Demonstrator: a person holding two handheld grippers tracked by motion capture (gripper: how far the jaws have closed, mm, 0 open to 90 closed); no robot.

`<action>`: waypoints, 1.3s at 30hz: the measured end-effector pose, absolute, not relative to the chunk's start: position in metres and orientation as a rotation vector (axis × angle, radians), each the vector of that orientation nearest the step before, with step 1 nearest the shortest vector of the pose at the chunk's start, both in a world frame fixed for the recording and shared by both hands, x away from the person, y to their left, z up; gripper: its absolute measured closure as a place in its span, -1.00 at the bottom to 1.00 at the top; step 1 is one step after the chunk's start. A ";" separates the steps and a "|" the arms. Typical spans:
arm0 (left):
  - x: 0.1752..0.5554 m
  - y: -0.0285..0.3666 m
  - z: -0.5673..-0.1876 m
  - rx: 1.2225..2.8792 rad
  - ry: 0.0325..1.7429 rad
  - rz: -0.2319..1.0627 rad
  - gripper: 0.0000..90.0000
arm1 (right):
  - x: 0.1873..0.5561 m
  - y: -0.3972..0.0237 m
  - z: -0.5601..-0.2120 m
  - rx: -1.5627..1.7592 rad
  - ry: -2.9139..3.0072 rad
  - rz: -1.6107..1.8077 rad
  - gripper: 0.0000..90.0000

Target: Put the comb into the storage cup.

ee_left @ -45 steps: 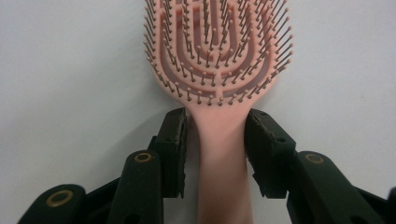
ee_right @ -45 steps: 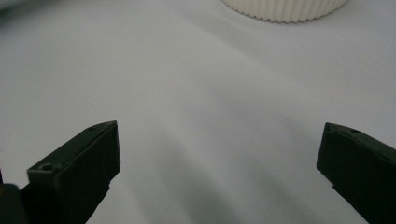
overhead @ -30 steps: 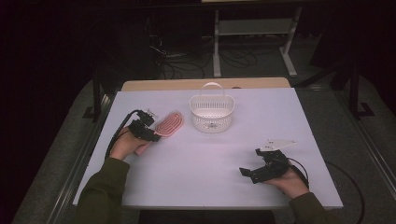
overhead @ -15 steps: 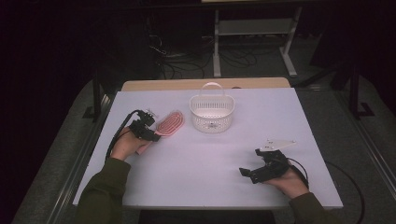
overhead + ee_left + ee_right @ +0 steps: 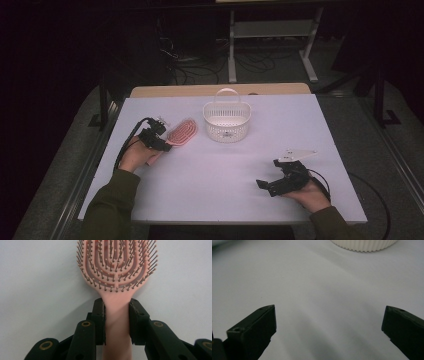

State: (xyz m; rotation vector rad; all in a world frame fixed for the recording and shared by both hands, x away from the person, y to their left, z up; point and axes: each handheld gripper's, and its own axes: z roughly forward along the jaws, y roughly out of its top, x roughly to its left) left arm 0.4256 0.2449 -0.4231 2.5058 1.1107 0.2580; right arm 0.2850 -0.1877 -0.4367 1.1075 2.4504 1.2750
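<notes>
Left gripper (image 5: 116,322) just closed, clamped on pink hairbrush (image 5: 117,277) handle, flat on white table (image 5: 300,125). Right gripper (image 5: 329,332) wide apart, empty, near basket (image 5: 226,120).

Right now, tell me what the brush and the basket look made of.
Brush: likely moulded plastic, matte pink, one piece with ball-tipped bristles of the same colour. Basket: probably rigid plastic, off-white, with a slotted wall, a ribbed outside in the right gripper view and a thin arched handle. Neither shows metal or wood.
</notes>
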 end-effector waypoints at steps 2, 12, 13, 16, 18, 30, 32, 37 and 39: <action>0.425 0.245 -0.423 2.498 1.113 0.256 0.57 | 0.285 -0.188 -0.437 1.110 2.449 1.276 -1.00; 0.425 0.252 -0.419 2.473 1.110 0.239 0.57 | 0.285 -0.189 -0.437 1.110 2.449 1.277 -1.00; 0.425 0.253 -0.418 2.467 1.109 0.235 0.57 | 0.285 -0.189 -0.437 1.110 2.449 1.277 -1.00; 0.423 0.255 -0.415 2.453 1.108 0.234 0.57 | 0.285 -0.189 -0.437 1.108 2.448 1.277 -1.00; 0.422 0.256 -0.413 2.439 1.105 0.236 0.57 | 0.285 -0.189 -0.437 1.108 2.448 1.277 -1.00; 0.413 0.265 -0.400 2.341 1.073 0.221 0.57 | 0.285 -0.190 -0.436 1.107 2.445 1.281 -1.00; 0.411 0.266 -0.398 2.320 1.066 0.225 0.57 | 0.285 -0.190 -0.436 1.105 2.446 1.280 -1.00; 0.407 0.269 -0.391 2.283 1.037 0.225 0.57 | 0.285 -0.189 -0.436 1.104 2.448 1.278 -1.00; 0.405 0.269 -0.389 2.268 1.026 0.220 0.57 | 0.285 -0.189 -0.436 1.104 2.448 1.278 -1.00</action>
